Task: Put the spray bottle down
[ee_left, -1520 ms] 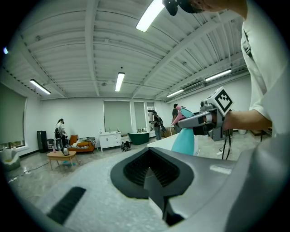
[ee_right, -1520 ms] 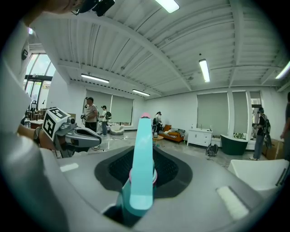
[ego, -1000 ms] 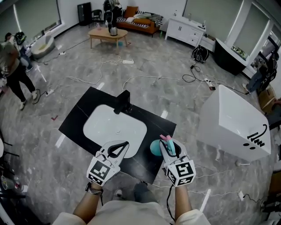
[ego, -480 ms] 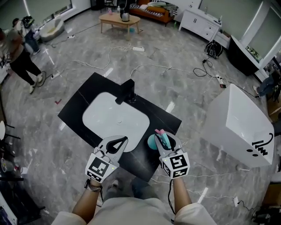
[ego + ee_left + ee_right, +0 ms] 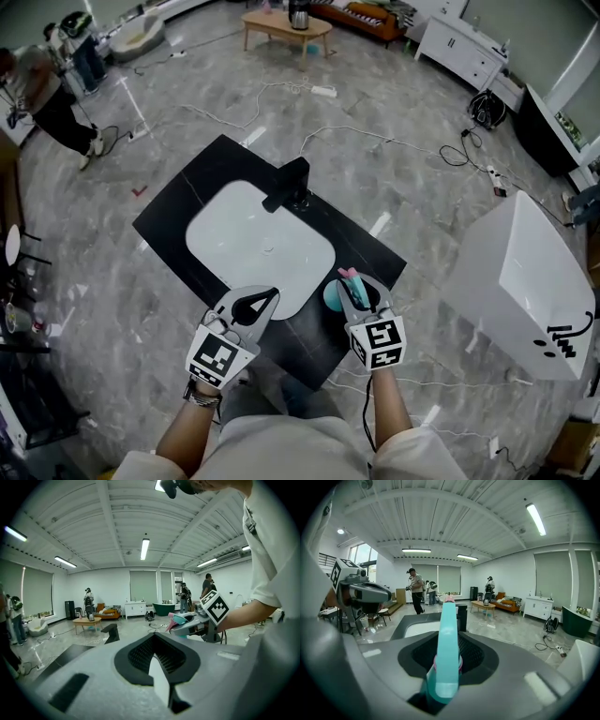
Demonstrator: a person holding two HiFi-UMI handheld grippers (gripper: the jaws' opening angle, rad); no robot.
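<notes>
A teal spray bottle [image 5: 334,297] with a pink nozzle sits between the jaws of my right gripper [image 5: 355,289], which is shut on its neck. In the right gripper view the teal spray head [image 5: 445,648] runs up between the pads of the right gripper [image 5: 448,638]. The bottle hangs over the black countertop [image 5: 366,251], just right of the white sink [image 5: 258,248]; I cannot tell whether its base touches. My left gripper [image 5: 271,294] is at the sink's near rim, jaws together and empty. The left gripper [image 5: 154,635] view shows the bottle [image 5: 177,618] to its right.
A black faucet [image 5: 290,184] stands at the sink's far side. A large white tub [image 5: 530,272] stands on the floor to the right. Cables trail across the grey floor [image 5: 394,141]. A person [image 5: 42,89] stands far left; a wooden table [image 5: 286,26] is far back.
Both grippers have come down toward the countertop, the right one more, with the bottle still in its jaws. The head view has tilted and the sink sits higher in the picture.
</notes>
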